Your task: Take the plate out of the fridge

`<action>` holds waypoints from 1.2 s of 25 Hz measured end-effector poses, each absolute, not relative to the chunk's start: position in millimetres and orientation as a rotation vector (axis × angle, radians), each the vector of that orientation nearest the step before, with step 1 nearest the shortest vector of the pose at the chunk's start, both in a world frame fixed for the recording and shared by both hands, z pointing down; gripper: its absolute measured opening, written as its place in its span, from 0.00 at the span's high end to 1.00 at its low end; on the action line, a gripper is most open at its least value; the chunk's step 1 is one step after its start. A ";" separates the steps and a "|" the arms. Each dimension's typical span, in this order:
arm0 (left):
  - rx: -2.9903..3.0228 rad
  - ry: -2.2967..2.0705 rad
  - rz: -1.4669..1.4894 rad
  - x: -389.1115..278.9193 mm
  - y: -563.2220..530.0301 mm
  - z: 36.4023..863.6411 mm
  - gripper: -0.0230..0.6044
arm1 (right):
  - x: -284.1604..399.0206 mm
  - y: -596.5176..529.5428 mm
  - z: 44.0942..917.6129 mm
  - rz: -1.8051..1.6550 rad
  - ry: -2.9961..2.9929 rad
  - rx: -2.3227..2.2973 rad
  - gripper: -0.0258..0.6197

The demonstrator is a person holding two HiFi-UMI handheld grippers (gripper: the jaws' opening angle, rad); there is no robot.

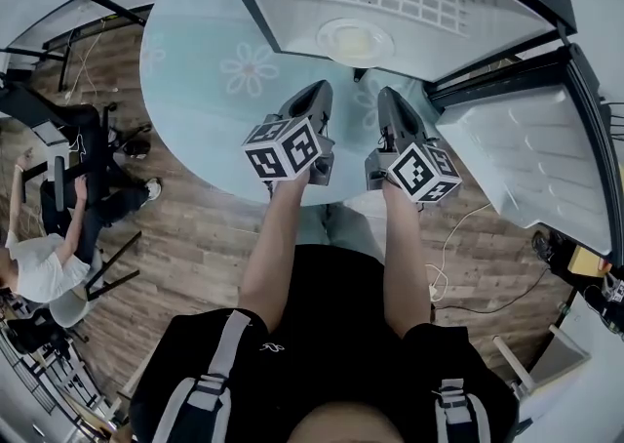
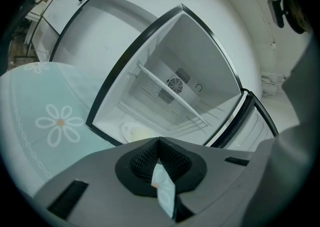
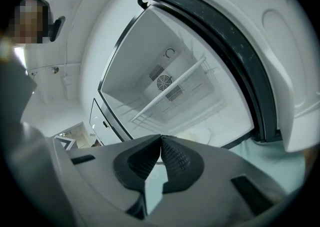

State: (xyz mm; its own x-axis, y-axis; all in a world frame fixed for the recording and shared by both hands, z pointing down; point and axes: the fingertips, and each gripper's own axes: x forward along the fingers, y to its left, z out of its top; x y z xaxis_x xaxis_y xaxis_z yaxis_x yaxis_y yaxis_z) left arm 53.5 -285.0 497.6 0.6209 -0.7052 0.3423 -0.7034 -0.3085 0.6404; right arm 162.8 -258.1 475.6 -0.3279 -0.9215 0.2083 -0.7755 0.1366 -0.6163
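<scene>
Evidently little was done: the fridge (image 1: 302, 36) was seen open, the plate (image 1: 356, 41) untouched inside, the left hand-held gripper (image 1: 317, 90) and right hand-held gripper (image 1: 388, 98) held clenched, empty, near it.

You get soft, even, cool light with hardly any shadows. The white inside of the fridge (image 2: 200, 56) runs close to washed out, perhaps lit from above. Away from the fridge, straight lines bow and the corners go black.
</scene>
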 end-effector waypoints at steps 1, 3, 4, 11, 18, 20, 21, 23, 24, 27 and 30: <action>2.042 -1.104 -0.009 52.6 -288.8 498.7 0.96 | 163.1 -260.0 478.2 -0.978 2.180 -1.670 0.95; 2.035 -1.100 -0.015 52.9 -294.4 500.5 0.96 | 163.6 -263.8 484.0 -1.004 2.159 -1.669 0.95; 2.036 -1.096 -0.014 54.1 -295.8 501.6 0.96 | 163.1 -265.7 486.7 -1.016 2.151 -1.664 0.95; 2.033 -1.051 -0.002 64.4 -303.3 516.0 0.96 | 158.2 -278.5 505.3 -1.102 2.114 -1.623 0.87; 1.994 -1.013 -0.011 70.0 -317.2 531.6 0.89 | 159.7 -292.2 526.0 -1.173 2.064 -1.622 0.87; 1.977 -1.006 -0.010 70.4 -320.6 535.1 0.89 | 158.5 -298.1 527.2 -1.188 2.053 -1.615 0.87; 1.970 -1.003 -0.014 70.8 -322.5 536.4 0.89 | 157.7 -300.8 529.2 -1.198 2.052 -1.610 0.85; 1.961 -1.002 -0.019 72.1 -326.3 539.9 0.89 | 157.3 -304.8 536.0 -1.224 2.049 -1.600 0.78; 1.955 -1.003 -0.019 72.9 -328.0 542.0 0.89 | 158.2 -306.4 539.5 -1.234 2.042 -1.599 0.78; 1.932 -0.998 -0.012 75.1 -329.5 547.3 0.82 | 162.0 -307.0 546.1 -1.259 2.015 -1.605 0.78; 1.910 -0.998 0.000 82.5 -326.0 552.1 0.81 | 169.9 -300.1 549.9 -1.286 1.976 -1.608 0.78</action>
